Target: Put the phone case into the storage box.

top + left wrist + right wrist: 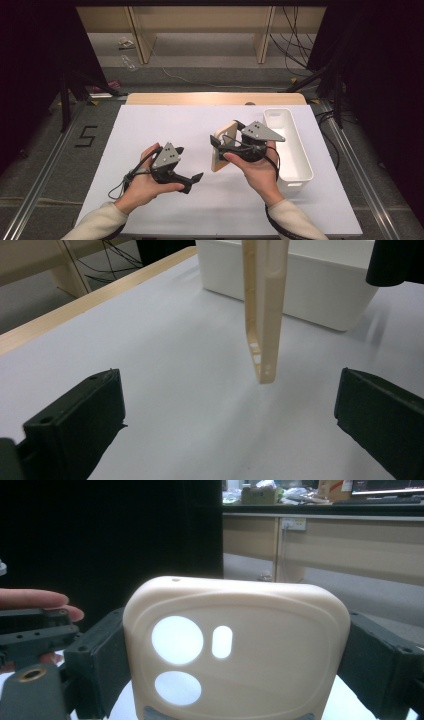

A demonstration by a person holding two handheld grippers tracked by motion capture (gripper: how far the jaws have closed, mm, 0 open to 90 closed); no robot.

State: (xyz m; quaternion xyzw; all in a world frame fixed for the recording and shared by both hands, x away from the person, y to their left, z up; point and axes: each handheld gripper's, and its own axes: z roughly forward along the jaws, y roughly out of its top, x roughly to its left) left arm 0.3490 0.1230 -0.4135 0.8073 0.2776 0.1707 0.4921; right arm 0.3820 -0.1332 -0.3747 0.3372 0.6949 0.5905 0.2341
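Observation:
A beige phone case with round camera cut-outs is held up on edge above the white table top. My right gripper is shut on the case, one black jaw on each long side. In the right gripper view the case stands between the jaws of that gripper. My left gripper is open, low over the table to the left of the case. In the left gripper view the case hangs edge-on ahead of the wide-apart, empty jaws of that gripper.
A long white bin lies along the table's right side, just right of the right hand; its wall stands behind the case. A wooden strip borders the table's far edge. Dark stands and cables flank the table.

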